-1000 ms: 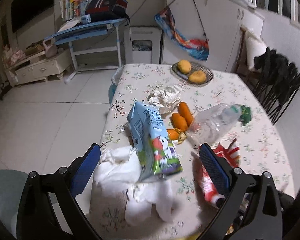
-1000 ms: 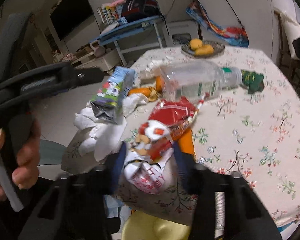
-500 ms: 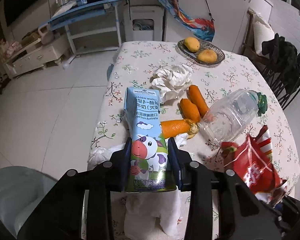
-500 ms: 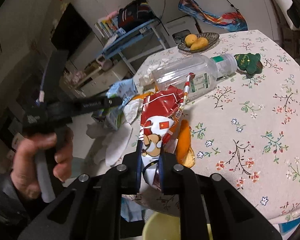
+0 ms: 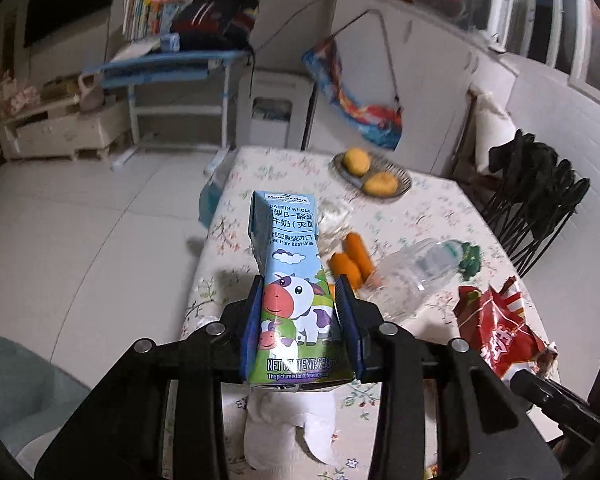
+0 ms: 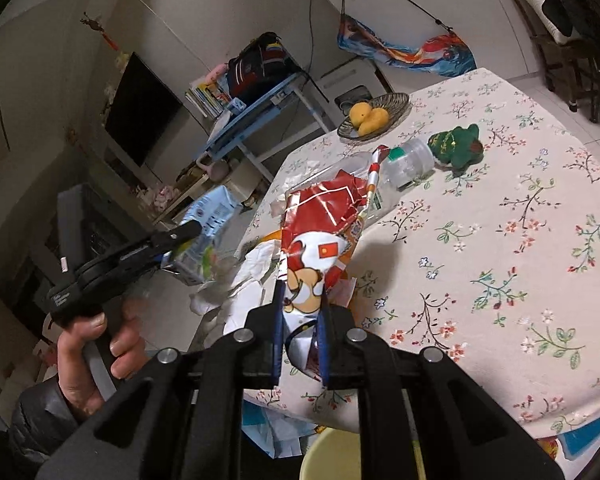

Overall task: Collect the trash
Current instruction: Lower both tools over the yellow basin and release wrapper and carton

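My left gripper [image 5: 299, 312] is shut on a light blue milk carton [image 5: 292, 276] with a cartoon cow, held up above the table's near edge; the right wrist view shows that carton [image 6: 204, 236] at the left, carried by a person's hand [image 6: 96, 344]. My right gripper [image 6: 300, 324] is shut on a crumpled red and white snack bag [image 6: 320, 232], lifted over the near table edge; the same snack bag [image 5: 500, 332] appears at the right of the left wrist view. An empty clear plastic bottle [image 5: 416, 276] lies on the floral tablecloth [image 6: 500, 240]. White crumpled paper [image 5: 288, 428] lies below the carton.
Carrots [image 5: 350, 260] lie beside the bottle. A basket with yellow fruit [image 6: 370, 118] and a green plush toy [image 6: 458, 146] sit farther back. A yellow bin rim [image 6: 340, 456] shows under the near table edge. Dark chairs [image 5: 536, 196] stand at the right.
My left gripper closed on the milk carton and lifted it. My right gripper tightened on the snack bag and raised it off the table, rolling as it went.
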Demonstrator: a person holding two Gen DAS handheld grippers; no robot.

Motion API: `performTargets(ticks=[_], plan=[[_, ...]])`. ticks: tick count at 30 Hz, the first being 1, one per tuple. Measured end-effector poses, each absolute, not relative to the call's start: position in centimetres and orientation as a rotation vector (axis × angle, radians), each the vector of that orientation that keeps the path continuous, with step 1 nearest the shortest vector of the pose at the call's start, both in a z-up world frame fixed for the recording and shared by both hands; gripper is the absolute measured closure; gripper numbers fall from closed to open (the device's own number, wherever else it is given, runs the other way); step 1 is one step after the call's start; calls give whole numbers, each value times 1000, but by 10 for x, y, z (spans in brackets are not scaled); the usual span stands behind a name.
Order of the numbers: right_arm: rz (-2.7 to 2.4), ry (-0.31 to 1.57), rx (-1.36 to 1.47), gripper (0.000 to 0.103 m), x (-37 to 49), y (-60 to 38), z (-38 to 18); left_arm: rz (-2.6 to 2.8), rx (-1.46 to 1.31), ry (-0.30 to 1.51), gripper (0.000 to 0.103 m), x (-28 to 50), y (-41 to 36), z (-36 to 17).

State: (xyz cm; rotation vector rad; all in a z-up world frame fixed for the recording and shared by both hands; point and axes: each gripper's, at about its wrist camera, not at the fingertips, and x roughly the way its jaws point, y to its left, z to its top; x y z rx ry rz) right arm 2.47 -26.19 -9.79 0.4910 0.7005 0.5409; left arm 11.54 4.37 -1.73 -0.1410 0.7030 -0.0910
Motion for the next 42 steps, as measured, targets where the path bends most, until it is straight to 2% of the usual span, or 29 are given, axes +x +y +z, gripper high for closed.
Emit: performTargets(ticks=[9,17,26,34,38,40,42], plan=[[569,689,408,88,-2,-261,-84,-201,-219,616,69,78,49,-3],[599,769,336,88,-36,-250,-92,-258,-234,653,69,30,38,-18],[620,945,193,88,-71,-223,-121,-320,-201,727,69,-22,14,-44],[572,1114,106,88,-70,-210,-159,-335,-176,788,69,-48,3,-61],[550,1164,75,85,-65,-205,-170,-342,-162,807,69,-55,-1,-66],[542,1176,68,73,-69,-207,-173,-343,-158,814,69,-58,-2,-68],[530,1173,66,67,-70,-209,-173,-345,-157,822,69,-58,-2,-69]])
